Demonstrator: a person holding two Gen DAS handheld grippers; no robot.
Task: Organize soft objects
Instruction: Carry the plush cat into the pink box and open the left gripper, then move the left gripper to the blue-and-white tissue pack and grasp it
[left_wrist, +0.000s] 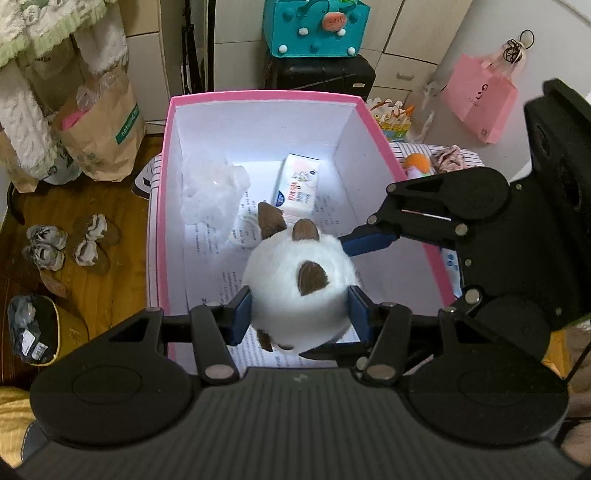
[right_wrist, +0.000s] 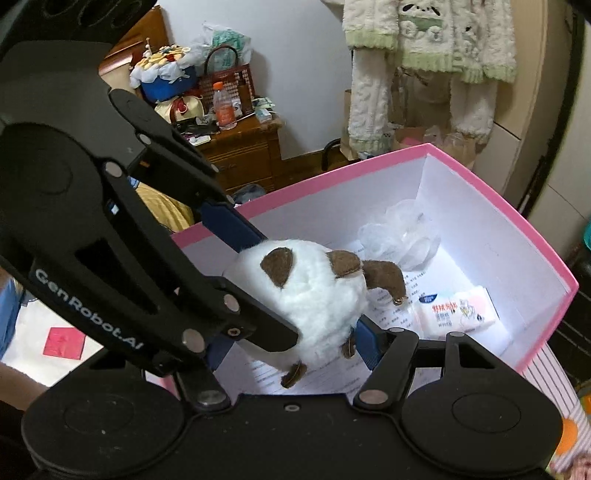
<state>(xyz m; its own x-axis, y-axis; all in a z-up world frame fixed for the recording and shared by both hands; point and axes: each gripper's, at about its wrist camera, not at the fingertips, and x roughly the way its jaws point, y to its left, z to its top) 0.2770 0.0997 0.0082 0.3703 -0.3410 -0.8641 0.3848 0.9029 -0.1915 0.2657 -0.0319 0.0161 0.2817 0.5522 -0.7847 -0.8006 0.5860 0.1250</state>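
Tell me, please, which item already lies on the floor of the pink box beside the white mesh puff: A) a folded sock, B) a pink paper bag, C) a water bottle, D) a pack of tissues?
D: a pack of tissues lies flat inside the pink box, just right of the mesh puff.

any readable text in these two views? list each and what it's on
"GenRobot.AI": on the left hand-held gripper, along its black arm, right wrist view.
"not" plus further letters too blurred to read: green band on the brown paper bag.
Tissue pack: red and blue print, too blurred to read.
Printed sheets lining the pink box: too small.
Pink paper bag: dark logo, unreadable.
Orange bottle: label unreadable.
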